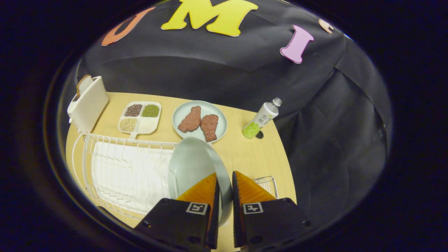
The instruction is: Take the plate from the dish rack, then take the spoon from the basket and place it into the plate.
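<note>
The gripper [224, 182] has both fingers clamped on the rim of the pale plate [194, 162], which stands on edge at the right end of the dish rack [115, 168], its face turned leftward over the wires.

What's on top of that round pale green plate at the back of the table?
Two flat brown meat-shaped pieces lie side by side on the round pale green plate. The plate surface beneath them is covered. The tongs are closed on the rim of a second, empty grey-green plate, held upright.
</note>
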The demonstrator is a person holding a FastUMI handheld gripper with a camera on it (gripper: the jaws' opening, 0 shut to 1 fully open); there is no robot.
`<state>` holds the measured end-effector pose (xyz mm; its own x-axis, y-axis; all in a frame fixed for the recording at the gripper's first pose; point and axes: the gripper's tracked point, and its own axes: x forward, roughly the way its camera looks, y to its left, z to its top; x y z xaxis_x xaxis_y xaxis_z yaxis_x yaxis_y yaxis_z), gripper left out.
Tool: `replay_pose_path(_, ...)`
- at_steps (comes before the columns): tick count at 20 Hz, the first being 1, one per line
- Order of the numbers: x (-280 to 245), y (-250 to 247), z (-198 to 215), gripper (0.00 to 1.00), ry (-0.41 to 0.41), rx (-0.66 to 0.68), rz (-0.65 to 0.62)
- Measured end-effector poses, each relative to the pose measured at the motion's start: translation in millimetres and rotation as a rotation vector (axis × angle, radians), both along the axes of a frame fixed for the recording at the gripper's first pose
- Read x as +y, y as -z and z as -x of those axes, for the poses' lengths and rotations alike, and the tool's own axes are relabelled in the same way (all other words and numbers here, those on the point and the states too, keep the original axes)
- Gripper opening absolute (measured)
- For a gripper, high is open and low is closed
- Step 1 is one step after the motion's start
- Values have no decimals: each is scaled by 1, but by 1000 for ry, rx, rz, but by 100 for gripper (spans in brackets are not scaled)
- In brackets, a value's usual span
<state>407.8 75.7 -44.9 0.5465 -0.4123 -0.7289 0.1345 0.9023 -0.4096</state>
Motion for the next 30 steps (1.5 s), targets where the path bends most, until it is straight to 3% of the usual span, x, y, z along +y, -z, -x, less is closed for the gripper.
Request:
replay_pose_path(5,22,-15,8,15,45,-33,173)
replay_pose_path(11,40,-39,14,15,89,-158,391)
replay_pose_path(15,41,-51,27,15,86,-200,428)
replay_pose_path(21,33,-69,83,15,25,-234,231)
replay_pose_path(30,19,-26,209,15,-55,-202,-342)
